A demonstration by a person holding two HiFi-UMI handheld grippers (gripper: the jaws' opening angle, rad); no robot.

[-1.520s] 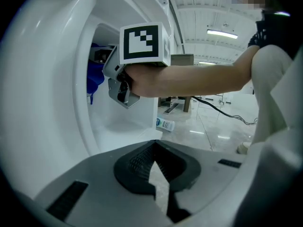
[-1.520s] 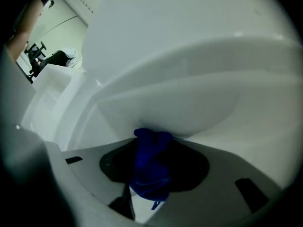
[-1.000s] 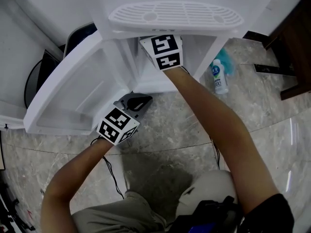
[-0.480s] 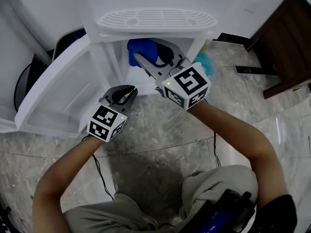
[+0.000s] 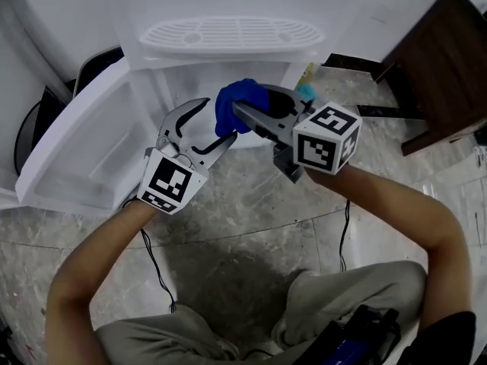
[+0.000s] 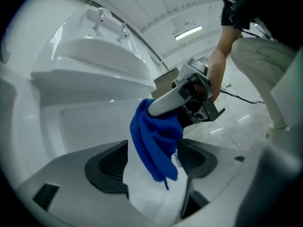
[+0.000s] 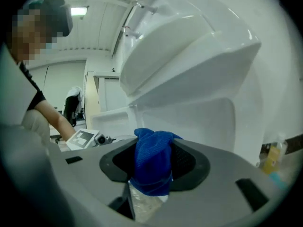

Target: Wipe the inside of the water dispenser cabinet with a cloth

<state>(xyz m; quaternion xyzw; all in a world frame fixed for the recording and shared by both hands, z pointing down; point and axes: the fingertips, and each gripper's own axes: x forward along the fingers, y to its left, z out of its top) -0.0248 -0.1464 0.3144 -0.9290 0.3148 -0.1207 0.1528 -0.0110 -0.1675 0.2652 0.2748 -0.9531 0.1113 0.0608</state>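
The blue cloth (image 5: 237,103) is bunched between the jaws of my right gripper (image 5: 247,101), which is shut on it just in front of the white dispenser's open cabinet (image 5: 186,82). In the right gripper view the cloth (image 7: 152,160) fills the gap between the pads. My left gripper (image 5: 213,120) has just been opening its jaws. They now stand wide on either side of the hanging cloth (image 6: 154,136), and the pads do not press on it. The right gripper's finger (image 6: 170,100) shows above the cloth there.
The cabinet door (image 5: 91,143) swings open to the left. The drip tray (image 5: 228,33) juts out above the opening. A dark wooden cabinet (image 5: 434,59) stands at the right. A bottle (image 7: 272,157) sits on the marble floor beside the dispenser. Cables (image 5: 156,265) trail near my knees.
My right gripper has come out of the cabinet with the cloth and swung right. My left gripper has risen from the floor by the door and opened around the hanging cloth.
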